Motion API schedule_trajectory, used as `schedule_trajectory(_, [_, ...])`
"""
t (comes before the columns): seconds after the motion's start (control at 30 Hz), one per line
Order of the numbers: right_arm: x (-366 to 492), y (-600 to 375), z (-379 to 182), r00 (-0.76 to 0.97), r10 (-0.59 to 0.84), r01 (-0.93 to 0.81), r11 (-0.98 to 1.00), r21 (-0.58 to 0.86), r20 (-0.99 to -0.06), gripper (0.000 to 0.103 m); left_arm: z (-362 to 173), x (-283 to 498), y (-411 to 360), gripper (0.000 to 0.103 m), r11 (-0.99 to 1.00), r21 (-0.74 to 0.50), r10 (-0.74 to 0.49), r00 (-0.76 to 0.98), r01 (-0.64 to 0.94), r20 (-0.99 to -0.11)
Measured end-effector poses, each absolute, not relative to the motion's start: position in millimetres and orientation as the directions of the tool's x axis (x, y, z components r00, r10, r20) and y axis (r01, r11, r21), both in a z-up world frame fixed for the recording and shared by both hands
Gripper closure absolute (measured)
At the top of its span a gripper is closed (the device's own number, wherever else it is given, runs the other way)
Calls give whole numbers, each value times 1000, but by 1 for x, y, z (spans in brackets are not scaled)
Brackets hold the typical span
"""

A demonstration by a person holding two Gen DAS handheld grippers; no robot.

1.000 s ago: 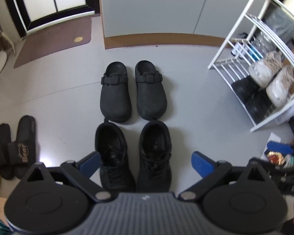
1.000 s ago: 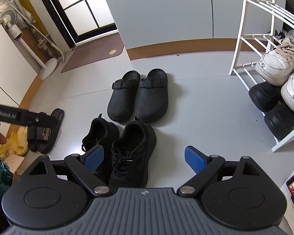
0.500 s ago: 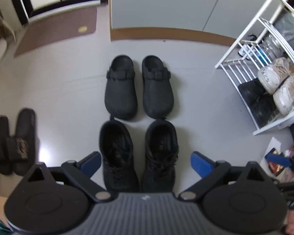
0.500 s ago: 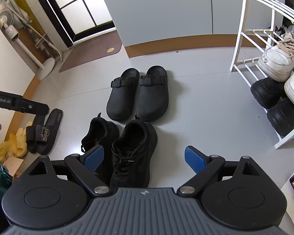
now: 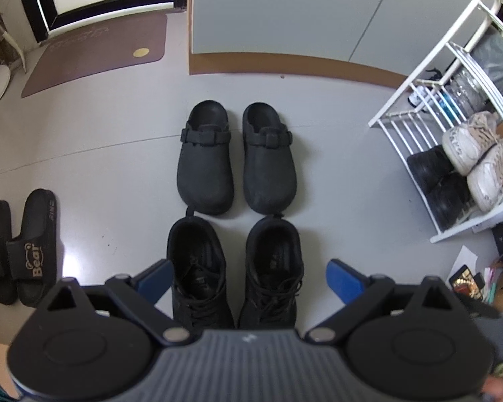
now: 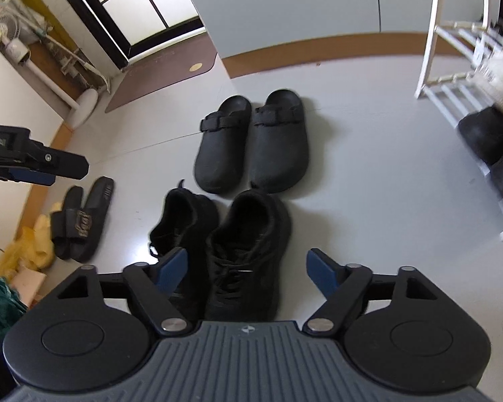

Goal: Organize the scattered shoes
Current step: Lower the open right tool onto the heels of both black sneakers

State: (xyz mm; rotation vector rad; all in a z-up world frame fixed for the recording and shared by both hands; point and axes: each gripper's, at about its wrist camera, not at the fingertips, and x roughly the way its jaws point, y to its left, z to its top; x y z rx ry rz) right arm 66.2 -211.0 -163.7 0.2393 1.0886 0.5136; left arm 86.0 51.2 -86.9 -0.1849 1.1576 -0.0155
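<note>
Two grippers: both are released and hold nothing, above the floor.
Floor (image 5: 100,167): pale grey and glossy, it carries all the loose shoes.
Shoe rack (image 5: 419,114): white wire frame at the right side; a pair of white sneakers (image 5: 476,160) lies on a shelf, with dark shoes (image 5: 436,181) just beside them on the lower level.
Doormat (image 5: 94,53): brown, far left, in front of a black-framed door.
Left gripper (image 5: 248,279): jaws spread wide, the blue pads stand on either side of the black sneakers without touching them.
Right gripper (image 6: 246,266): jaws also wide apart; the right sneaker shows between the pads, the left pad overlaps the other sneaker in this view.
Black clogs (image 5: 238,157): a pair side by side in the middle of the floor, toes toward the camera, a narrow gap between them.
Black sneakers (image 5: 234,268): a laced pair just in front of the clogs, heels almost touching the clog toes; parallel in the left wrist view.
Black slides (image 5: 20,248): a pair with the word "Bear" on the strap, well apart to the left, one partly over the other.
Yellow item (image 6: 26,251): next to the slides; I cannot tell what it is.
</note>
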Motion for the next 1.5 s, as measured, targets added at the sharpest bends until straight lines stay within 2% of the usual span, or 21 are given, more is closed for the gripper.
schedule_trajectory(0.23, [64, -181, -193, 364, 531, -265, 847, 461, -766, 25, -85, 88, 47, 4, 987, -146, -103, 415, -71, -904])
schedule_trajectory(0.63, [76, -153, -209, 407, 532, -263, 847, 463, -743, 27, -91, 91, 46, 4, 992, -114, -82, 398, -57, -914])
schedule_trajectory(1.0, [91, -123, -246, 343, 547, -228, 837, 497, -764, 28, -95, 99, 51, 4, 993, -103, -71, 391, -61, -917])
schedule_trajectory(1.2, [96, -98, -264, 326, 524, -233, 851, 470, -787, 29, -96, 103, 60, 4, 991, -101, -58, 396, -89, -917])
schedule_trajectory(1.5, [104, -68, -295, 307, 502, -210, 865, 456, -809, 40, -91, 110, 73, 4, 984, -133, -72, 413, -121, -908])
